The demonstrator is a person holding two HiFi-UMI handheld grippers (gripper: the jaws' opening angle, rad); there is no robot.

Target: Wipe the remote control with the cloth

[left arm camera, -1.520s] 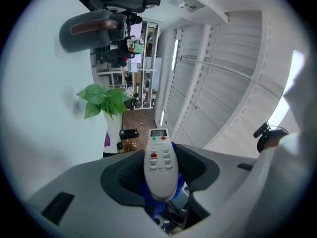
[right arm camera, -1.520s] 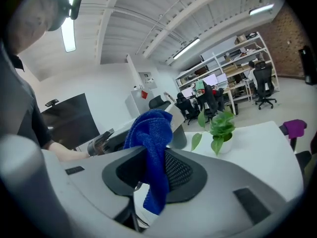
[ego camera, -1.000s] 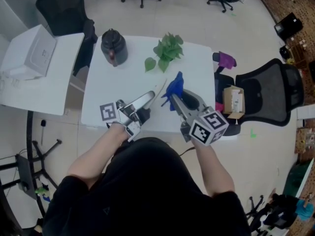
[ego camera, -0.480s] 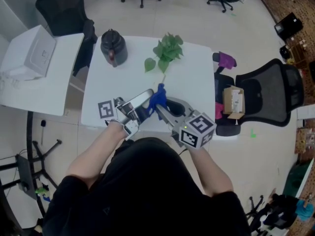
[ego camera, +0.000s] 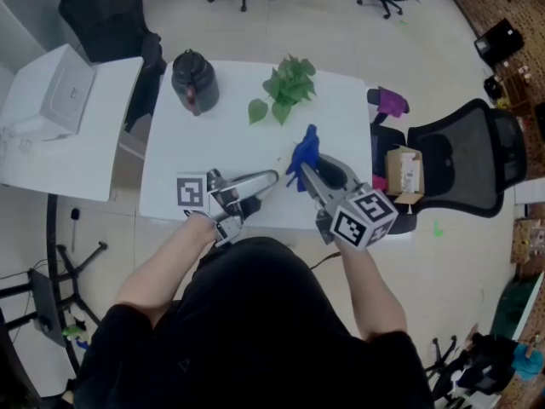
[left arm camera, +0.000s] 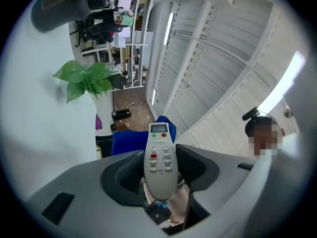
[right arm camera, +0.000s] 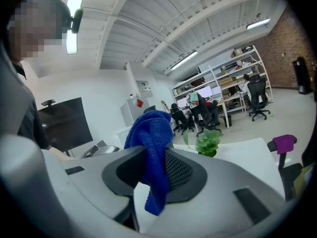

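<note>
Now the left claw (left arm camera: pixel 159 168) clamps the remote control (left arm camera: pixel 160 150) between its jaws, right claw (right arm camera: pixel 156 170) pinching the cloth (right arm camera: pixel 151 133)

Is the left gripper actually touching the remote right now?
Touching. The left gripper view shows the left gripper closed on the remote control, with both pads pressed against its sides.

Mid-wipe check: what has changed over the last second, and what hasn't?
The right gripper swung the cloth left onto the remote half a second ago, then drew it back right; the two are apart now. The left gripper shifted the remote slightly, and it now lies flatter in the head view. Unchanged: both grips hold, and the kettle and plant sit on the table.
</note>
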